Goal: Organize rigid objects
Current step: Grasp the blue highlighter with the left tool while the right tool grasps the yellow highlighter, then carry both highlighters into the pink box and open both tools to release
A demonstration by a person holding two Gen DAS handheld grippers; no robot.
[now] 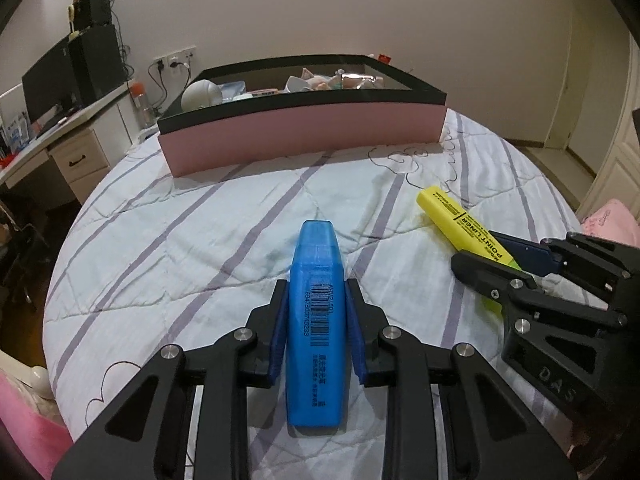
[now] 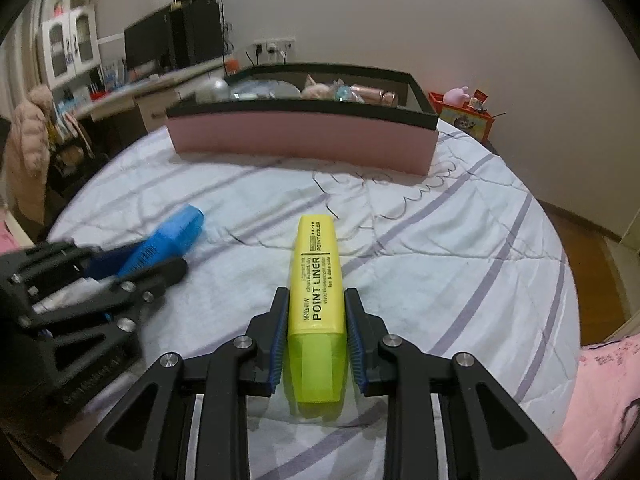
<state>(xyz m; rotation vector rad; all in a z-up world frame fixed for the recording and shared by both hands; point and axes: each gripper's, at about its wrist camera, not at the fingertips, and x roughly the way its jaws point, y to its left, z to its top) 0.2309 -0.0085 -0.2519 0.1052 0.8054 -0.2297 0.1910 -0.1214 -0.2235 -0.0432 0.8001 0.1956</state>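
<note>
You're pinching the blue highlighter (image 1: 316,328) w/ left fingers (image 1: 282,332), yellow highlighter (image 2: 317,300) w/ right fingers (image 2: 280,336); smooth bodies risk slipping mid-bed.

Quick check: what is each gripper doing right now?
Left gripper: shut on the blue highlighter.
Right gripper: shut on the yellow highlighter.

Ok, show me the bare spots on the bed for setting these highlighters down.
Free: the quilt strip between the pink box and the blue highlighter, plus the patch right of the yellow highlighter, toward the bed edge. Crowded: between the two grippers, left gripper and right gripper, and inside the box.
</note>
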